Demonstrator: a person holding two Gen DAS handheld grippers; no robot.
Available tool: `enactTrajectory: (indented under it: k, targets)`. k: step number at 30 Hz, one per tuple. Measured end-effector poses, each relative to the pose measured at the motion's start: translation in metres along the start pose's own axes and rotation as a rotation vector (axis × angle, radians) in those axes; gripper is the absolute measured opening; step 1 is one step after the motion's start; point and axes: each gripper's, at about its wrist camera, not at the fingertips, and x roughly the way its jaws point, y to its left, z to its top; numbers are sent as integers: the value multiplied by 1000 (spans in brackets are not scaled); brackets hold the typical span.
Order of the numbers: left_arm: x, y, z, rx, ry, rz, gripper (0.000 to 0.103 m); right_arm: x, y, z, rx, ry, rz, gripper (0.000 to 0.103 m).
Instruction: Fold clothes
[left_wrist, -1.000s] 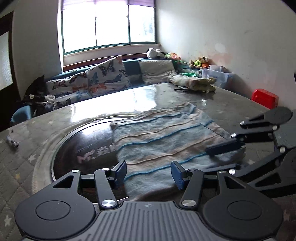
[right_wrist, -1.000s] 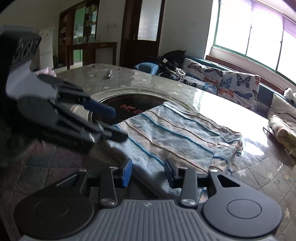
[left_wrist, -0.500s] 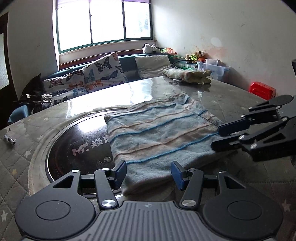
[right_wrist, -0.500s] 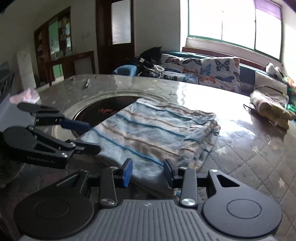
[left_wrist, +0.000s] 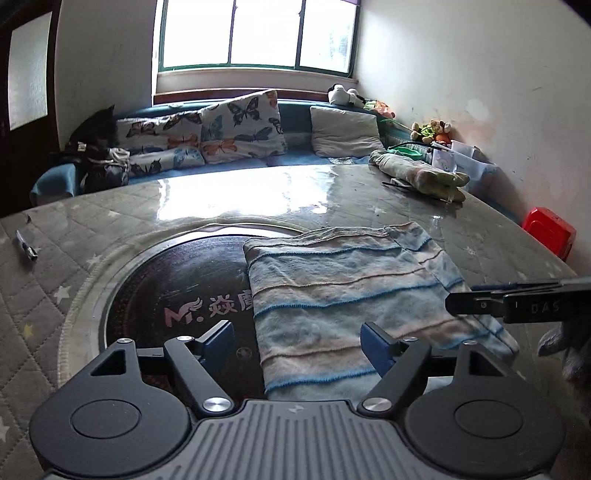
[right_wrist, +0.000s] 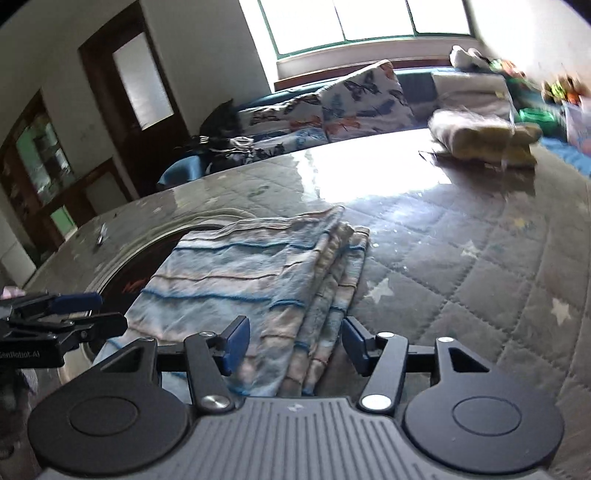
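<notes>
Tools came nearest: the left tool (left_wrist: 297, 341) and the right tool (right_wrist: 295, 345) both gaped wide and held nothing. The soft, fuzzy striped cloth (left_wrist: 354, 299) lay folded in flat layers on the quilted bench (right_wrist: 461, 258). It might need another fold, or none. A rolled bundle (left_wrist: 417, 173) sat far off.

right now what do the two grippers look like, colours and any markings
Both are matte black plastic with blue pads on the fingers, silver pivot screws, round discs either side and a ribbed grey base. The left gripper shows white lettering on its side in the right wrist view; the right gripper shows part of a white marking, "DAS", in the left wrist view.
</notes>
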Motion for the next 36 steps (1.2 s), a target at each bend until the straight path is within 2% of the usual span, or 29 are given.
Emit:
enactTrajectory:
  k: [8,12,14,15,16,17,20,33,35,36]
  targets:
    - [19,9,12,-81,39,-1,77,10,4,2,31,-16,-21,59]
    - [23,13,11,-102,57,-6,75,13,6,3,31,-17,-32,55]
    - [24,14,11,-106,62,-10,67,13,7,2,33,-18,-32,49]
    - [25,15,11,-109,66,-12,67,13,7,2,35,-19,-31,48]
    - [26,15,11,-112,69,-13,64,14,7,2,37,-18,-31,40]
    - [27,15,11,-116,73,-15,59,14,7,2,39,-17,-31,39]
    - [28,16,10,-123,81,-18,57,15,7,2,42,-17,-30,38]
    - [28,16,6,-135,89,-27,55,16,8,2,35,-15,-34,39]
    - [29,16,6,-136,90,-34,48,15,6,1,50,-16,-24,32]
    - [29,16,7,-138,92,-34,48,15,6,1,56,-15,-16,32]
